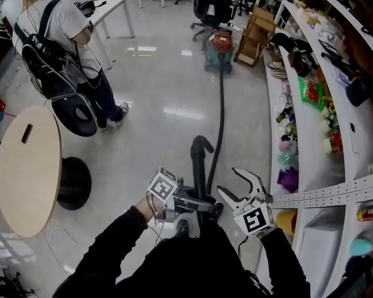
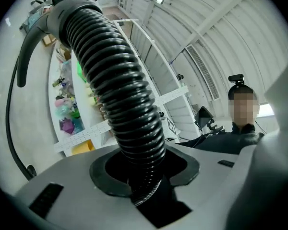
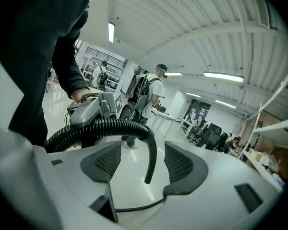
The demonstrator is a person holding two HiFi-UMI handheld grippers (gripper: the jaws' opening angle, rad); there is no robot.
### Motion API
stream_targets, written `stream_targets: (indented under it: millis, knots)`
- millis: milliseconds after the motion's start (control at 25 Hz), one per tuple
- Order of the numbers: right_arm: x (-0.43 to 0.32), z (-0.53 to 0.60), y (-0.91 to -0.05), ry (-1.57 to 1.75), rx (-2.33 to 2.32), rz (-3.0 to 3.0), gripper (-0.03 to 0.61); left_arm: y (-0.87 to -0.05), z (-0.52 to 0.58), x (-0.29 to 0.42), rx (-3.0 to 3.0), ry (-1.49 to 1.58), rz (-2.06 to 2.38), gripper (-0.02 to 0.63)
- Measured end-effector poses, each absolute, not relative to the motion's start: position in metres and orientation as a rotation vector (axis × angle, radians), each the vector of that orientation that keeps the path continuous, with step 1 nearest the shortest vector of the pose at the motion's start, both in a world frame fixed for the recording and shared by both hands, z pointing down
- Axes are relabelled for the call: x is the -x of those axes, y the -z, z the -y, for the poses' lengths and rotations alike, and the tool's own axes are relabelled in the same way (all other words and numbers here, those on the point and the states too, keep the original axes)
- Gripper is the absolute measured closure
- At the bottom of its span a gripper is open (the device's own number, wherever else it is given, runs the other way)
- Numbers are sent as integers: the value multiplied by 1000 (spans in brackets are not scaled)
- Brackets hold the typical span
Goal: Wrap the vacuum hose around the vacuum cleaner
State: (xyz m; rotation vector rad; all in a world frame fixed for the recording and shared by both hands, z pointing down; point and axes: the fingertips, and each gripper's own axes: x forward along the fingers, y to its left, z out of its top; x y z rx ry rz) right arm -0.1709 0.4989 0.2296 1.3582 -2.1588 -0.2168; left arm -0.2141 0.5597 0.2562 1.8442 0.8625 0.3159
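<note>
The black ribbed vacuum hose (image 1: 199, 166) rises in front of me and ends in a smooth curved tube (image 1: 202, 144). My left gripper (image 1: 200, 205) is shut on the ribbed part; in the left gripper view the hose (image 2: 120, 80) fills the space between the pads of that gripper (image 2: 144, 169). My right gripper (image 1: 229, 180) stands open just right of the hose, with nothing between its jaws. In the right gripper view the hose (image 3: 105, 127) arches beyond that gripper (image 3: 137, 164). A thin black run (image 1: 221, 104) lies along the floor to the red and green vacuum cleaner (image 1: 221, 44) far ahead.
Curved white shelves (image 1: 311, 166) with toys and bottles line the right side, close to my right gripper. A round wooden table (image 1: 25, 166) stands at the left. A person with a backpack (image 1: 62, 36) stands at the far left by a black stool (image 1: 78, 113). An office chair (image 1: 211, 5) is behind the vacuum cleaner.
</note>
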Motion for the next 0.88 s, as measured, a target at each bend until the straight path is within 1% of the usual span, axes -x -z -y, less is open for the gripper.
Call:
stream_targets:
  millis: [80, 120, 160, 200, 280, 320, 360, 400, 480, 680, 720, 760, 800, 880]
  knots:
    - [159, -486, -232, 181, -1364, 2221, 288, -256, -554, 195, -1876, -344, -862, 439]
    - [150, -481, -234, 79, -1399, 2298, 296, -255, -552, 185, -1893, -362, -858, 439]
    - [139, -476, -236, -128, -1448, 2420, 313, -254, -551, 176, -1907, -382, -858, 440]
    - [129, -472, -239, -447, -1485, 2568, 325, -253, -551, 167, -1914, -403, -866, 440]
    - [114, -466, -246, -1226, -1422, 2789, 325, -251, -559, 153, -1901, -453, -912, 440]
    - [111, -463, -249, -1529, -1327, 2828, 325, -251, -565, 148, -1883, -486, -949, 440]
    - [112, -461, -252, -1721, -1224, 2836, 324, -251, -571, 143, -1861, -524, -990, 440]
    - [114, -459, -256, -1828, -1132, 2826, 324, -251, -577, 138, -1839, -562, -1027, 440]
    - [113, -454, -264, -1937, -1010, 2799, 305, -255, -583, 124, -1805, -617, -1067, 440]
    - [87, -436, -274, -2165, -896, 2800, 304, -271, -582, 85, -1761, -708, -1083, 442]
    - [81, -432, -273, -2189, -888, 2812, 307, -274, -582, 78, -1775, -727, -1084, 442]
    - [74, -428, -273, -2198, -900, 2828, 331, -279, -580, 68, -1804, -734, -1070, 442]
    - [65, -423, -273, -2195, -934, 2842, 341, -283, -576, 59, -1843, -721, -1043, 442]
    - [50, -411, -273, -2167, -992, 2870, 364, -286, -565, 47, -1916, -615, -977, 440]
